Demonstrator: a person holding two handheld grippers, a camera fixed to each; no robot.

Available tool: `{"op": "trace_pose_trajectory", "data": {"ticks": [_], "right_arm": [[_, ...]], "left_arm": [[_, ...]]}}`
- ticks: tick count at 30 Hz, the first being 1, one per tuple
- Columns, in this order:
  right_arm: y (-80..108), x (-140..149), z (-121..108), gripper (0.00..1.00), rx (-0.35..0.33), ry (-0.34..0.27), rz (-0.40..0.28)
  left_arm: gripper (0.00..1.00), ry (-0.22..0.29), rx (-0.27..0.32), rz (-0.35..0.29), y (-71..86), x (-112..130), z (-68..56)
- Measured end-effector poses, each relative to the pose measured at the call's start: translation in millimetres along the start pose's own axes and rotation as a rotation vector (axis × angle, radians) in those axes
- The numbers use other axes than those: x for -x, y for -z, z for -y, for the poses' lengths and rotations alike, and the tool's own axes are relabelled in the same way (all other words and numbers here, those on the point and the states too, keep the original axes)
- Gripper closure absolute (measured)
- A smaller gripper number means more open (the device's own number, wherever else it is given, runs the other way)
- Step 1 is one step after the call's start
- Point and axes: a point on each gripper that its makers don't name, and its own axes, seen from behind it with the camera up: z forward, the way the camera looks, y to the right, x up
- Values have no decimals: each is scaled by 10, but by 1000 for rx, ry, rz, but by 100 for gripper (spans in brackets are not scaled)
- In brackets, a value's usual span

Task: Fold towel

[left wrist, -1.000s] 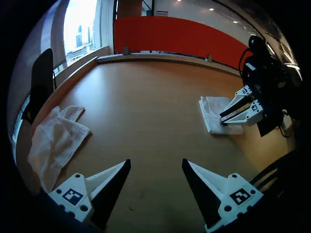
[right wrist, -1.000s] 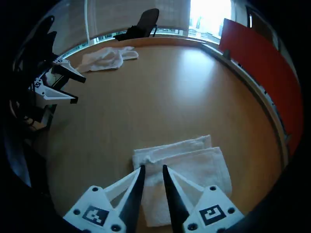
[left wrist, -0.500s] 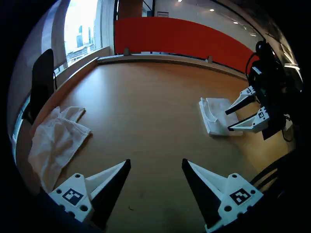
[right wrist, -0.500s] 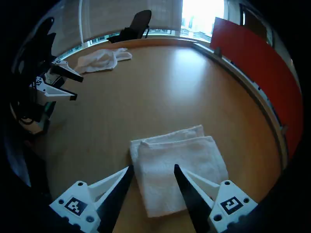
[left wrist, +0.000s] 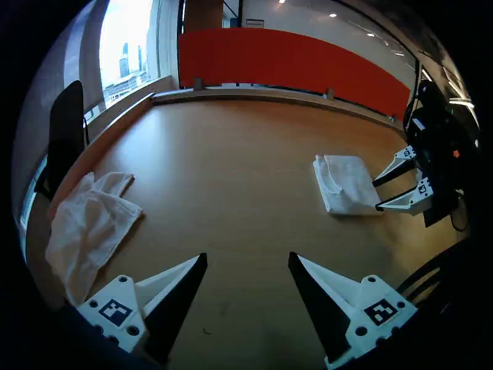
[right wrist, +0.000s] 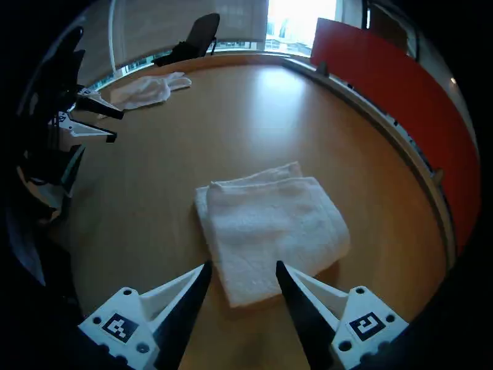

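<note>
Folded white terry towel (right wrist: pixel 271 231) lies on wooden worktop (right wrist: pixel 154 185), toward red partition (right wrist: pixel 394 92) edge — fold looks done. Right gripper (right wrist: pixel 242 265), left gripper (left wrist: pixel 246 255): jaws released, empty. Next, likely — fetch crumpled white towel (left wrist: pixel 86 228) at window-side edge.

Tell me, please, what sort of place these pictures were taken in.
Most likely an office or meeting room: a broad wooden table edged by a red partition panel, a dark office chair beside it, and a window looking out on city towers.
</note>
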Motion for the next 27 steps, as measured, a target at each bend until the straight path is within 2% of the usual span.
{"op": "trace_pose_trajectory", "data": {"ticks": [14, 17, 23, 27], "right_arm": [[10, 338, 57, 21, 14, -45, 40], [3, 394, 67, 28, 20, -62, 47], [-8, 438, 62, 50, 43, -119, 48], [-3, 450, 73, 55, 47, -149, 43]], "left_arm": [[2, 2, 1, 5, 4, 38, -18], [2, 2, 0, 4, 7, 39, -20], [2, 2, -1, 4, 8, 36, -25], [2, 1, 0, 3, 10, 28, -32]]}}
